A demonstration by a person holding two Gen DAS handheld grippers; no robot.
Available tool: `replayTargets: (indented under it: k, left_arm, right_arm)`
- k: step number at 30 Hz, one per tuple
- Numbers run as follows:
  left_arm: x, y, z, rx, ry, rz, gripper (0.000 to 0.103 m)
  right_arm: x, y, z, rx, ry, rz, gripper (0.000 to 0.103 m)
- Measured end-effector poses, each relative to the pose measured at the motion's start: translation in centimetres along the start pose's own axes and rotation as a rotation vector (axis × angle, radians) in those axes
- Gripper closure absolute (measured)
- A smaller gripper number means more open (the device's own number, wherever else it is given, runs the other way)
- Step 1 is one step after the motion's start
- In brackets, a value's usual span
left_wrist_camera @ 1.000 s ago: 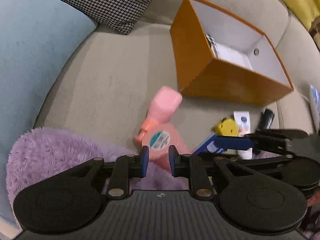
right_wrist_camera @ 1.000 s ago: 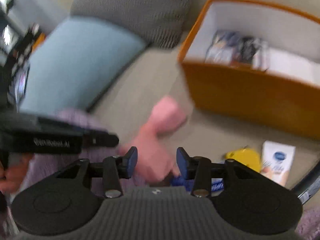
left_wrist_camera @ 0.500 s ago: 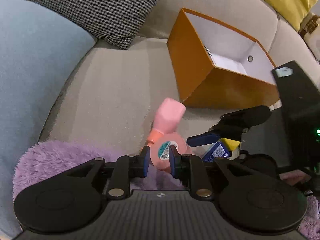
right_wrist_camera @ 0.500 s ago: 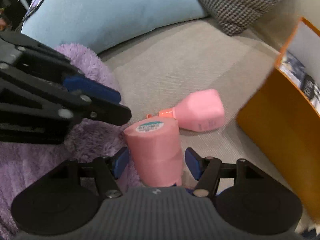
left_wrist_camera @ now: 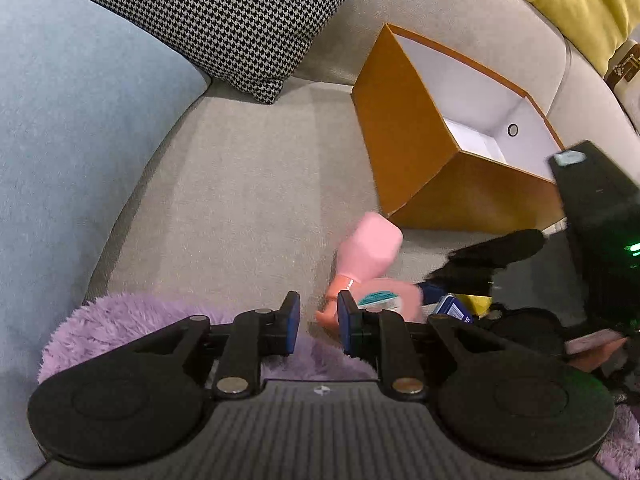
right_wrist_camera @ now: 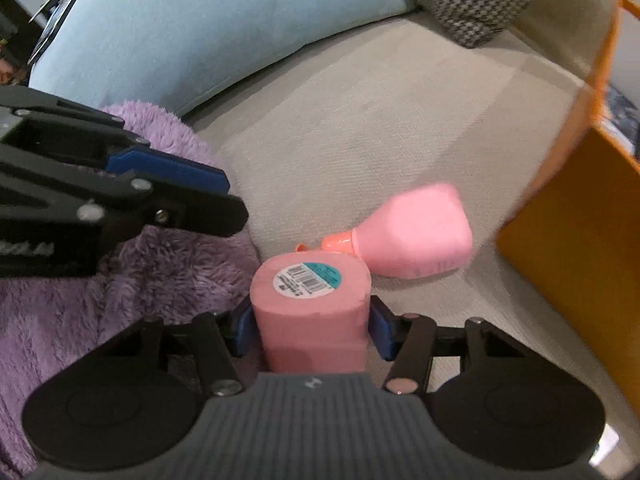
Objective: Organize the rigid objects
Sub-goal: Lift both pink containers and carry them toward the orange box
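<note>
My right gripper (right_wrist_camera: 310,332) has a pink cylinder (right_wrist_camera: 310,308) with a teal barcode label standing upright between its jaws, which are closing; both blue pads (right_wrist_camera: 380,334) touch its sides. Just behind it, a pink bottle (right_wrist_camera: 416,236) with an orange cap lies on the sofa seat. The open orange box (left_wrist_camera: 420,152) stands to the right, with printed packets inside. My left gripper (left_wrist_camera: 319,320) hovers over the purple fluffy throw (left_wrist_camera: 132,320), its pads a narrow gap apart with nothing between them. From the left wrist view, the cylinder (left_wrist_camera: 390,304) lies just right of those pads.
A light blue cushion (left_wrist_camera: 80,140) and a houndstooth cushion (left_wrist_camera: 224,12) line the left and back. A yellow cushion (left_wrist_camera: 580,4) sits at the far right. A small blue carton (left_wrist_camera: 454,310) and a yellow item (left_wrist_camera: 478,302) lie by the cylinder. Beige seat (left_wrist_camera: 248,184) stretches between.
The right gripper's jaws came in from a wide stance around the pink cylinder until the pads met its sides. The left gripper slid left, so the bottle now lies right of its pads.
</note>
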State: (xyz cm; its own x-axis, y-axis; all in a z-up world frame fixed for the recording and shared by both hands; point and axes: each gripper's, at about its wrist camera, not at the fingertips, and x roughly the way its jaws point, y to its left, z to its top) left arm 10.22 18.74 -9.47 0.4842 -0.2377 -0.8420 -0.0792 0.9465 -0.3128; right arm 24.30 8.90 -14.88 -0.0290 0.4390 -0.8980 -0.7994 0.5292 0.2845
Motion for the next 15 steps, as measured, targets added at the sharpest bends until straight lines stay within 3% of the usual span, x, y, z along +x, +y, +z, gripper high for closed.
replayTargets:
  k: [8, 10, 12, 15]
  left_arm:
    - [0.6, -0.5, 0.7, 0.095, -0.004, -0.036, 0.080]
    - [1.2, -0.8, 1.1, 0.133, 0.005, -0.043, 0.076]
    - [1.9, -1.2, 1.7, 0.178, 0.012, -0.042, 0.065]
    - [3.3, -1.9, 2.5, 0.245, 0.042, -0.060, 0.060]
  right_arm:
    - [-3.8, -3.4, -1.9, 0.331, -0.086, -0.062, 0.046]
    - [-3.9, -4.4, -2.4, 0.392, -0.091, -0.071, 0.046]
    - [-3.8, -5.0, -2.7, 0.440, -0.087, -0.075, 0.046]
    - [-3.5, -5.7, -3.0, 0.495, -0.087, -0.086, 0.046]
